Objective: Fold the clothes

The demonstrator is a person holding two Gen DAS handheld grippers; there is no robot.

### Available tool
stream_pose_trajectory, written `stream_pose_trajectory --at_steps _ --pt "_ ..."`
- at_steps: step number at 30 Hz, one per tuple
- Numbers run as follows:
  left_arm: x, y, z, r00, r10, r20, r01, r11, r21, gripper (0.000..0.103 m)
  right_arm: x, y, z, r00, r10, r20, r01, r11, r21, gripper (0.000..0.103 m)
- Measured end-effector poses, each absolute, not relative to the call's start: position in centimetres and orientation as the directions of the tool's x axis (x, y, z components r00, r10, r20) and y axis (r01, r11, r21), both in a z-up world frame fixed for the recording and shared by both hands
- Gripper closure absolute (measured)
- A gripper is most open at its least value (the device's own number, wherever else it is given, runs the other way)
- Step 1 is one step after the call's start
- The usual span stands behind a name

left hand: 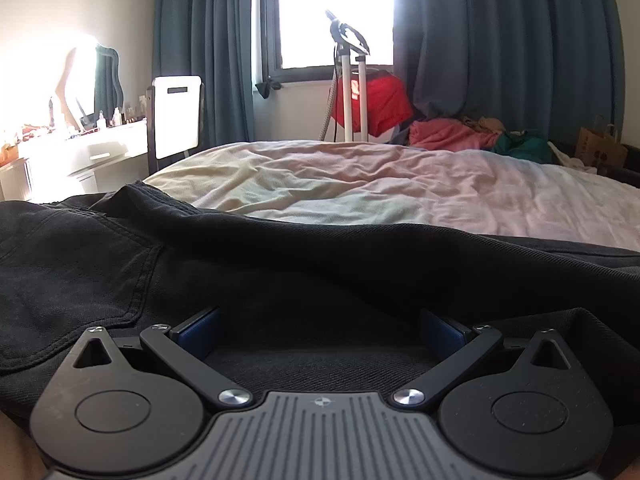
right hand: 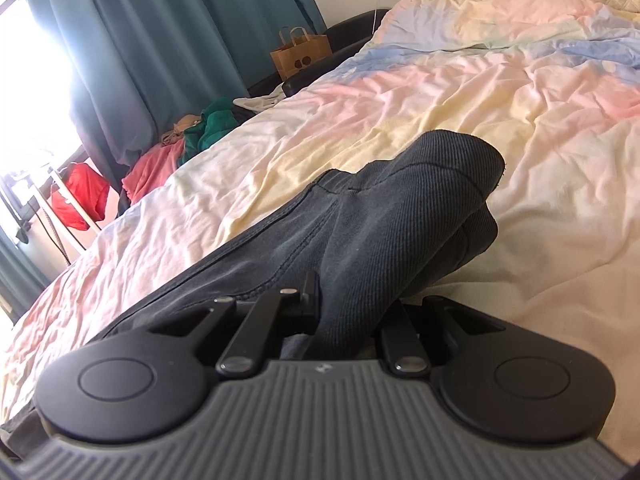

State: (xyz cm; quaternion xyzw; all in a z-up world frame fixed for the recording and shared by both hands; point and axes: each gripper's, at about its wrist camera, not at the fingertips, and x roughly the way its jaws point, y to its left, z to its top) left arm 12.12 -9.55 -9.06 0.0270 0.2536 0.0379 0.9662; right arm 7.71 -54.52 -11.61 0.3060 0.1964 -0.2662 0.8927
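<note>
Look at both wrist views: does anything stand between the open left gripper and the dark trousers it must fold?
Nothing visible does. The left gripper sits open directly over the dark trousers, cloth between its fingers. The right gripper is already shut on the same garment.

- Trousers (left hand: 240,272) lay on the bed (left hand: 400,184), at its near edge.
- Clothes pile (left hand: 472,132) lay beyond the bed's far side, below the window (left hand: 336,12).
- Paper bag (right hand: 300,54) stood right of that pile.
- Dressing table (left hand: 80,144) stood left of the bed.
</note>
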Motion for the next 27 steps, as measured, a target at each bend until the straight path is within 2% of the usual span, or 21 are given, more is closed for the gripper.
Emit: stream_pose_trajectory --at_steps 5,8,11,15,19,23,27 --pt "11.0 -8.5 -6.5 0.804 0.038 -0.594 0.080 0.982 0.172 0.000 7.6 -55.0 -12.2 0.781 -0.340 -0.523 0.597 0.651 0.469 0.091" --pt "8.0 -7.3 -3.5 0.851 0.041 -0.523 0.096 0.968 0.232 0.000 7.6 -55.1 -12.5 0.779 -0.333 -0.531 0.596 0.654 0.465 0.091" --pt "6.2 -4.5 -0.2 0.877 0.003 -0.480 0.091 0.981 0.173 0.000 7.6 -55.1 -12.6 0.780 -0.329 -0.532 0.591 0.665 0.456 0.091" --pt "7.2 -0.7 1.2 0.887 0.038 -0.460 0.003 0.996 0.087 0.000 7.7 -55.1 -12.5 0.779 -0.327 -0.535 0.589 0.674 0.446 0.090" --pt "11.3 2.6 -1.6 0.816 0.125 -0.564 -0.082 0.991 0.101 0.000 8.6 -54.1 -10.9 0.761 -0.364 -0.538 0.594 0.723 0.352 0.090" --pt "13.8 4.5 -4.0 0.718 0.123 -0.685 -0.058 0.991 0.118 0.000 9.9 -51.1 -6.5 0.771 -0.437 -0.464 0.573 0.794 0.204 0.090" --pt "13.1 5.6 -2.8 0.733 0.082 -0.675 -0.036 0.996 0.081 0.000 11.5 -45.5 -0.1 0.833 -0.453 -0.317 0.496 0.866 0.068 0.090"
